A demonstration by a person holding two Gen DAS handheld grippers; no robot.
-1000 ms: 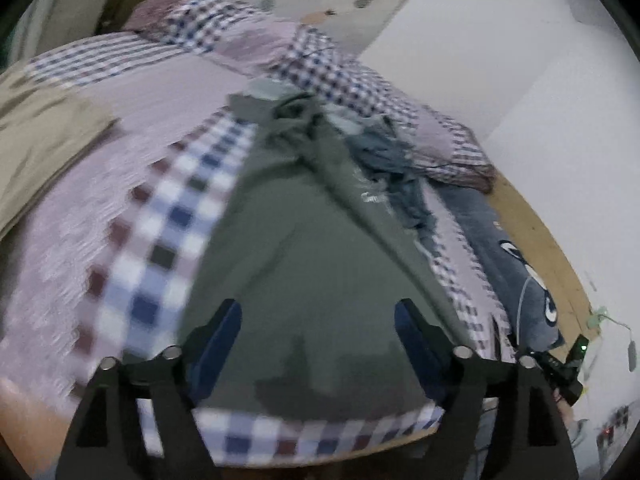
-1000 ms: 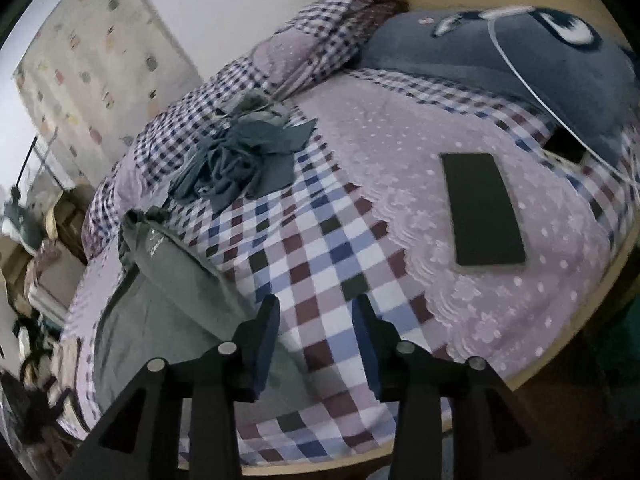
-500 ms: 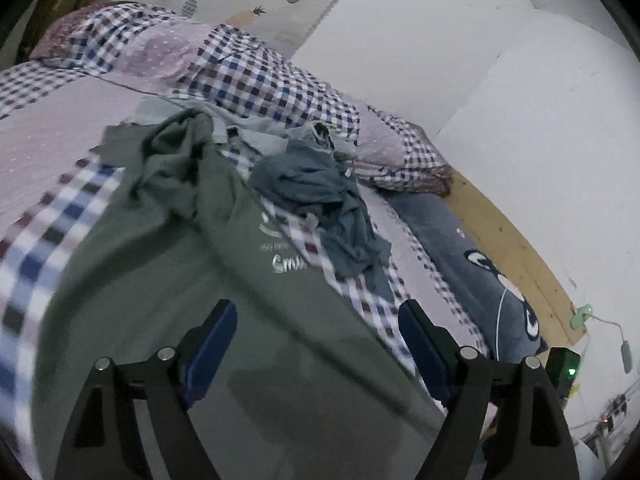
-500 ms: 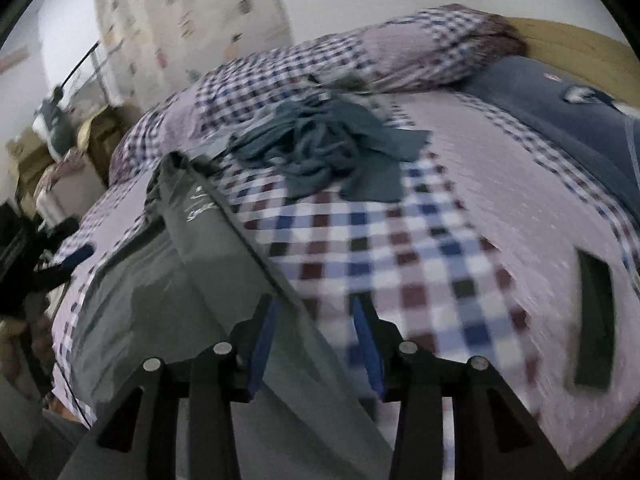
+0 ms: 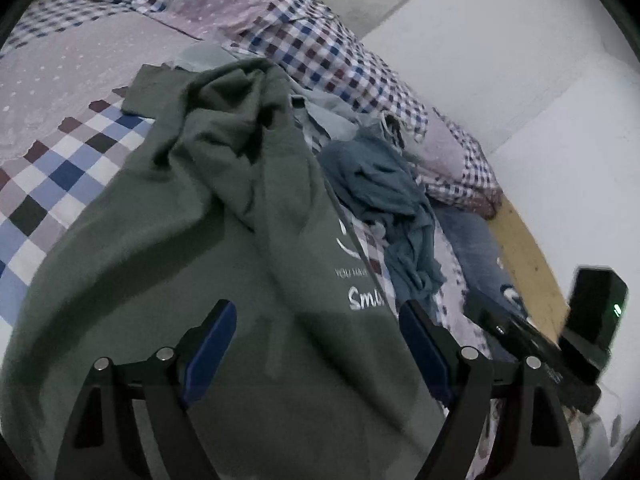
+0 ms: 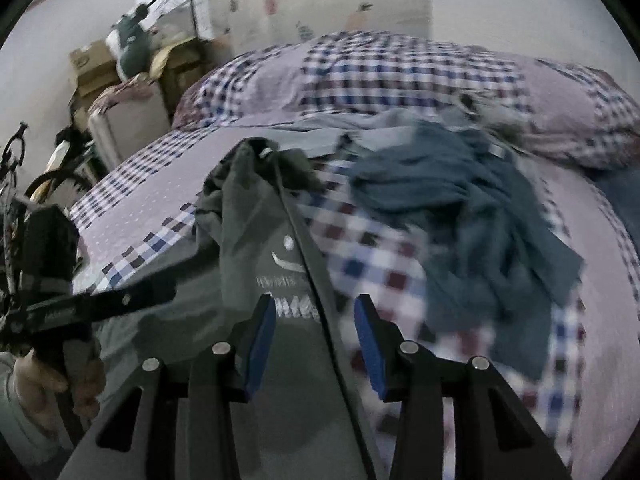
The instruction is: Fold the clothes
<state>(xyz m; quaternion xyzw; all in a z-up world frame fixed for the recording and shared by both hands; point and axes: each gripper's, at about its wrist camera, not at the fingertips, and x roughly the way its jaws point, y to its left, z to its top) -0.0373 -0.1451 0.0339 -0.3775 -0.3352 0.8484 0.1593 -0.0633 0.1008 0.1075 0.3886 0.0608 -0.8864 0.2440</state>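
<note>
- The bed (image 5: 60, 184) fills both views, its checked and pale dotted cover carrying everything here; a checked pillow (image 6: 400, 72) lies along the far side and a dark blue pillow (image 5: 476, 248) sits by the wooden edge.
- The green shirt (image 5: 192, 264) is the big one: spread across the near part of the bed, one side folded over along a straight crease so white lettering shows, its far end bunched in a heap.
- Just beyond it lies a crumpled blue garment (image 6: 472, 216), touching a pale grey piece of cloth (image 5: 328, 112) behind.
- Cardboard boxes (image 6: 96, 68) stand stacked off the bed's far corner with soft things piled on top; what is inside them I cannot tell.
- The left gripper (image 5: 316, 332) hangs over the shirt, blue pads wide apart, nothing between them.
- The right gripper (image 6: 316, 320) straddles the shirt's crease, pads parted with the fabric showing between them, not pinched.
- Against half a second ago: the left view has swung to put the shirt heap dead ahead, and the right has closed in, lettering now right at its fingertips.
- A hand (image 6: 48, 380) grips the left tool's handle at the right view's edge.
</note>
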